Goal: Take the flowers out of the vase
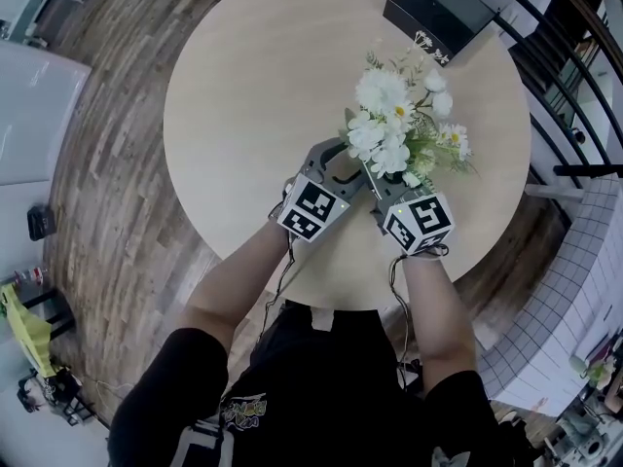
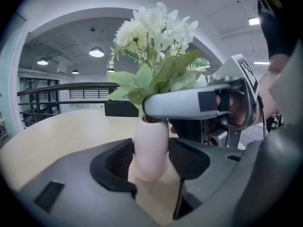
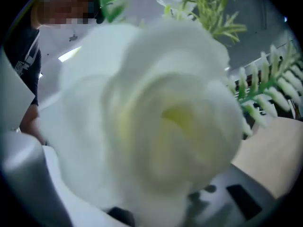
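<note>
A bunch of white flowers (image 1: 401, 129) with green leaves stands in a small white vase (image 2: 150, 145) on the round table (image 1: 263, 115). My left gripper (image 2: 151, 159) is shut on the vase's body, a dark pad on each side. In the head view the blooms hide the vase, and my left gripper (image 1: 348, 160) reaches in under them. One pale finger (image 2: 184, 103) of my right gripper (image 1: 382, 187) lies across the stems at the vase's mouth. A big white bloom (image 3: 151, 122) fills the right gripper view and hides its jaws.
A black box (image 1: 438, 10) lies at the table's far edge, behind the flowers. A dark railing (image 1: 565, 95) curves round the table's right side. Wood floor lies to the left, and the table's near edge is just below both grippers.
</note>
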The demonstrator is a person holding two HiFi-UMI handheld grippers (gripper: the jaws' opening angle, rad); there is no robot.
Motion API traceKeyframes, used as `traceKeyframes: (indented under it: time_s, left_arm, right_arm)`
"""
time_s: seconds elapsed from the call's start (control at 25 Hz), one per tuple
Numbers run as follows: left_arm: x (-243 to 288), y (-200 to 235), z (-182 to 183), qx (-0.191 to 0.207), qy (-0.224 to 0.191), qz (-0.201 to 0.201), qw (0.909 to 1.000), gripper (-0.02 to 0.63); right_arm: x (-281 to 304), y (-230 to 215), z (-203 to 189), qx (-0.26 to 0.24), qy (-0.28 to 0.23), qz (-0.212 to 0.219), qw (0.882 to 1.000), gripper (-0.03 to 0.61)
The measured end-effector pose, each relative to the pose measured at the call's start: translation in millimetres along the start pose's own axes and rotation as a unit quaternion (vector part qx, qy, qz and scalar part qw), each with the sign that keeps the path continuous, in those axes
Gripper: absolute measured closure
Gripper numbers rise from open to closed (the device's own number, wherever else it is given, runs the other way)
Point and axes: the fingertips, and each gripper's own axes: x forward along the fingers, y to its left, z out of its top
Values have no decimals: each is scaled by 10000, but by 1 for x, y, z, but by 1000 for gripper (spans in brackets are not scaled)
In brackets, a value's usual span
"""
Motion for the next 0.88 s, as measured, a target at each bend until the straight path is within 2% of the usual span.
traceKeyframes:
  time_s: [0.16, 0.88]
  left_arm:
    - [0, 1, 0, 2, 3, -6, 10000, 373]
    - [-1, 2, -1, 49, 137, -28, 9999, 373]
  right_arm:
    - [-1, 0, 5, 11, -91, -65, 9999, 477]
    - [-13, 3, 42, 195, -423, -113, 9989, 495]
